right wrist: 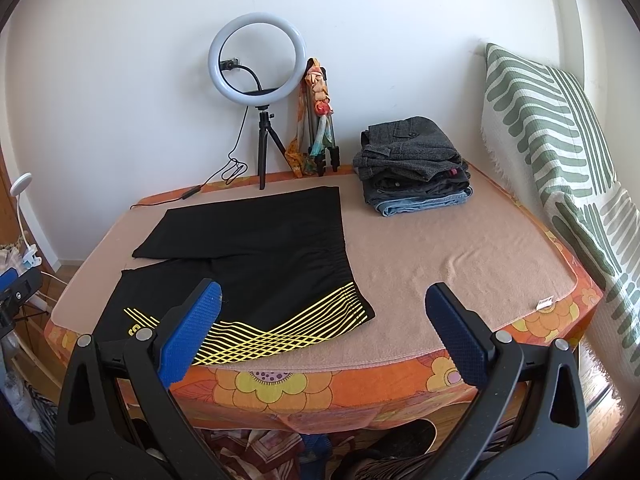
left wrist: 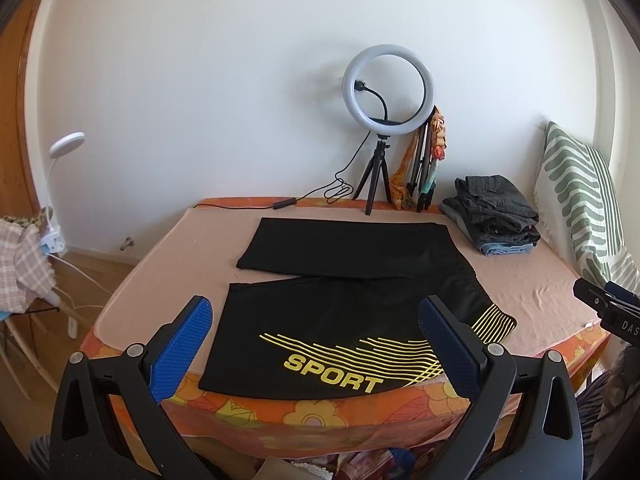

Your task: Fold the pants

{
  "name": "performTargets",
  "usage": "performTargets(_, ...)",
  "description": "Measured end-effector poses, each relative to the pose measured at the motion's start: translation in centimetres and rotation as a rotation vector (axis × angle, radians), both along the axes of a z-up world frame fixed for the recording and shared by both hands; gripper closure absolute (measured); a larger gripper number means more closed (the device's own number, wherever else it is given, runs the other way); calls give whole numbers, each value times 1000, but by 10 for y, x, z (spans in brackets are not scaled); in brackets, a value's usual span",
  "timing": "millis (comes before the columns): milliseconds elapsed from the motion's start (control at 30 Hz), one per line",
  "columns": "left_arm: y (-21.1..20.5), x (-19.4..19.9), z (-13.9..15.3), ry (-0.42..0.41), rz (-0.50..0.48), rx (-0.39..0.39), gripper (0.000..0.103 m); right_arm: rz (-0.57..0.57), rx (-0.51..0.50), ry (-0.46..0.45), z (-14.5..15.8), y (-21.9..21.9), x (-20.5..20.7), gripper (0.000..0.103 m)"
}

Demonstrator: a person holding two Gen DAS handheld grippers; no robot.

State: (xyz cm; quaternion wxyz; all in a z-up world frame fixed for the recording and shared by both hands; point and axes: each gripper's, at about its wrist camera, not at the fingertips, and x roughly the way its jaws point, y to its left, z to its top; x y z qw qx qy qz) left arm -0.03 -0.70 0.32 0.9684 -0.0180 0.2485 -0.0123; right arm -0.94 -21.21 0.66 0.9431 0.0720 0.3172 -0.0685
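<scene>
Black sport pants point(left wrist: 344, 276) point(right wrist: 256, 248) with yellow lines and the word SPORT lie spread flat on the pink-covered table point(left wrist: 532, 280) point(right wrist: 440, 248), waistband to the right, both legs reaching left. My left gripper point(left wrist: 316, 312) hovers open above the near leg by the front edge, holding nothing. My right gripper point(right wrist: 324, 300) is open too, raised over the front edge beside the waistband corner, with nothing between its blue pads point(right wrist: 192, 332). The right gripper's body point(left wrist: 608, 308) pokes in at the right of the left wrist view.
A stack of folded clothes point(left wrist: 496, 212) point(right wrist: 416, 164) sits at the back right. A ring light on a tripod point(left wrist: 384, 120) point(right wrist: 260, 80) and its cable stand at the back edge. A striped cushion point(right wrist: 560, 152) leans at the right. A chair with cloth point(left wrist: 20, 260) stands left.
</scene>
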Motion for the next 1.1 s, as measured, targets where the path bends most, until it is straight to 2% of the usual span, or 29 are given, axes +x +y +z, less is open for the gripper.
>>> performTargets(500, 6, 8, -4, 12, -2, 15, 1, 6, 19, 16, -4, -3, 7, 0)
performTargets(667, 17, 18, -6, 29, -8, 60, 1, 20, 18, 12, -5, -5, 10, 0)
performTargets(933, 46, 36, -16, 51, -104, 112, 1, 53, -4, 10, -4, -11, 22, 0)
performTargets(1100, 68, 45, -22, 66, -123, 170, 3, 102, -45, 27, -7, -12, 35, 0)
